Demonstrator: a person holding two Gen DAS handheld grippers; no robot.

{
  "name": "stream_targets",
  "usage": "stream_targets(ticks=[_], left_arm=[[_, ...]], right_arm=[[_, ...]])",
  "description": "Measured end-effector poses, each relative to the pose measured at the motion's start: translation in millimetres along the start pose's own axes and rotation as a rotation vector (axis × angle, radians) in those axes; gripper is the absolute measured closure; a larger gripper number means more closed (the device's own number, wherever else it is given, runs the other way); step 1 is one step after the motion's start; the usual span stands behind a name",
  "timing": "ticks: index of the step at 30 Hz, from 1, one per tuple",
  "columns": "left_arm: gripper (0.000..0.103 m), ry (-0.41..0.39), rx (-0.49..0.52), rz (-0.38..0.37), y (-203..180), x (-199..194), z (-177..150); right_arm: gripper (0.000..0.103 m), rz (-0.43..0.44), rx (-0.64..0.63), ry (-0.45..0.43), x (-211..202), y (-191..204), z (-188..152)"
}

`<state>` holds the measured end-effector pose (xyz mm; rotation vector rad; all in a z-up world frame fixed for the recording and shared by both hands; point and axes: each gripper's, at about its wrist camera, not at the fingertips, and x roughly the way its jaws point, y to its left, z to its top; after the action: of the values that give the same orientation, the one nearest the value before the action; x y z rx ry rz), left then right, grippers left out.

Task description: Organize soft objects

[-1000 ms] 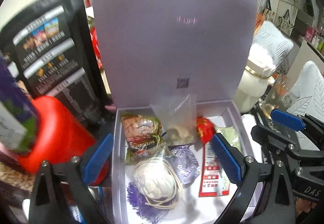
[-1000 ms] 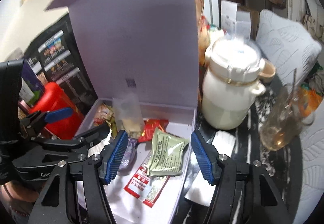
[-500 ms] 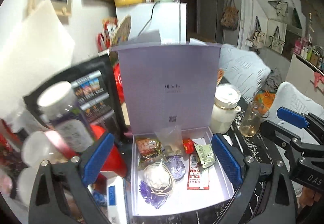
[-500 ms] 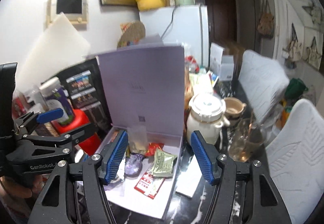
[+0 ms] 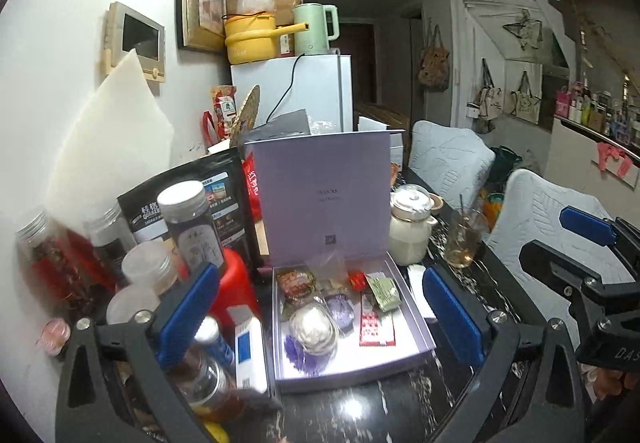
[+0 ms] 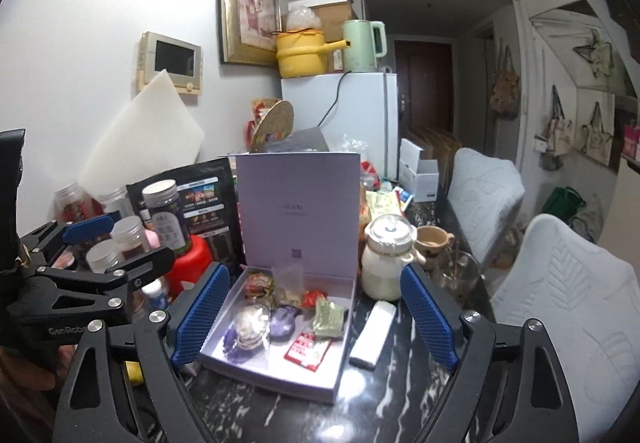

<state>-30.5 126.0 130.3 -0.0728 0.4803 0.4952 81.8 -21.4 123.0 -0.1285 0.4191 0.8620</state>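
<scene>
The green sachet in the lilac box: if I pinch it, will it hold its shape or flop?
The green sachet looks crinkled and thin, so probably floppy and light. It overlaps the red packet, which may drag along. Its glossy film could slip.

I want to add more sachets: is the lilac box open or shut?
Open. The lilac box has its lid standing upright behind the tray, and the packets inside are in plain sight.

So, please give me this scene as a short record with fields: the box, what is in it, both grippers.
box: lilac box, lid upright
contents: white ball, purple pouch, green sachet, red sachet, snack pack
left gripper: open, empty
right gripper: fingers just opening, nothing between them
beside box: white jar
</scene>
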Motion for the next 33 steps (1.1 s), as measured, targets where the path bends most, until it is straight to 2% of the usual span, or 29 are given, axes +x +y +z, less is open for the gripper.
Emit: stream_targets(ticks=[6, 14, 23, 33], left_arm=[[0.000, -0.026, 0.017, -0.007, -4, -30, -25], [0.000, -0.022, 0.034, -0.028, -8, -52, -58], [0.000, -0.011, 0.010, -0.050, -10, -61, -89], [0.000, 0.005, 0.029, -0.030, -19, -57, -109]], right_arm=[[0.012, -0.034, -0.017, -0.023, -32, 16, -24], [0.012, -0.058, -0.016, -0.032, -62, 32, -56], [0.012, -0.104, 0.014, -0.007, -76, 31, -88], [0.012, -0.111, 0.035, 0.043, -75, 25, -115]])
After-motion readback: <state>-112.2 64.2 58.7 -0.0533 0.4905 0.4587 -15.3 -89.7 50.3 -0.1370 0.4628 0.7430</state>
